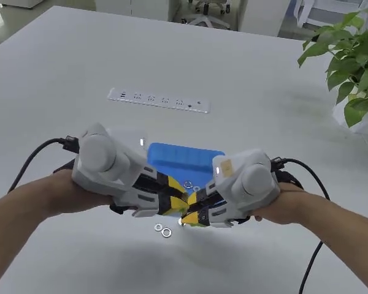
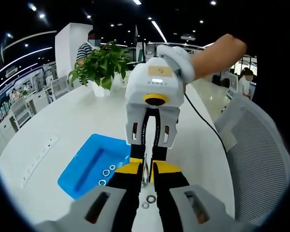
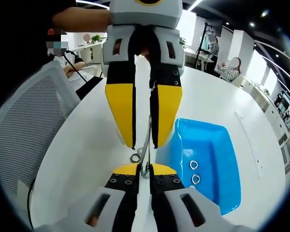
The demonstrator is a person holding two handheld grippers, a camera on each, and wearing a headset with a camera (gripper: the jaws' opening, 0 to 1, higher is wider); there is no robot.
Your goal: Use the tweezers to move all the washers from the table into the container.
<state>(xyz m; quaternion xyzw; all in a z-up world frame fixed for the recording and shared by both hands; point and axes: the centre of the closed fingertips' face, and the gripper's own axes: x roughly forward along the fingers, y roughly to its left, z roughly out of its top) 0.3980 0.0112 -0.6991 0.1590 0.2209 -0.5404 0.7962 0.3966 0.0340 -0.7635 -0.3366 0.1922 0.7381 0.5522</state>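
1. Head view: on the table [image 1: 245, 73], the blue container [image 1: 178, 156] sits at twelve o'clock of the jaws, washers [image 1: 188, 184] inside.
2. Left gripper [image 2: 146, 169] and right gripper [image 3: 144, 170], tip to tip, both clench the tweezers [image 3: 147, 142].
3. Loose washers [image 1: 162, 230] lie at seven o'clock, near the tips.

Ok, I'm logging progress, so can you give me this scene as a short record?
tweezers: held between both grippers, above the table
left gripper: shut on tweezers
right gripper: shut on tweezers, facing the left one
loose washers: two, on table beside container
container: blue, open
stored washers: at least three, in container
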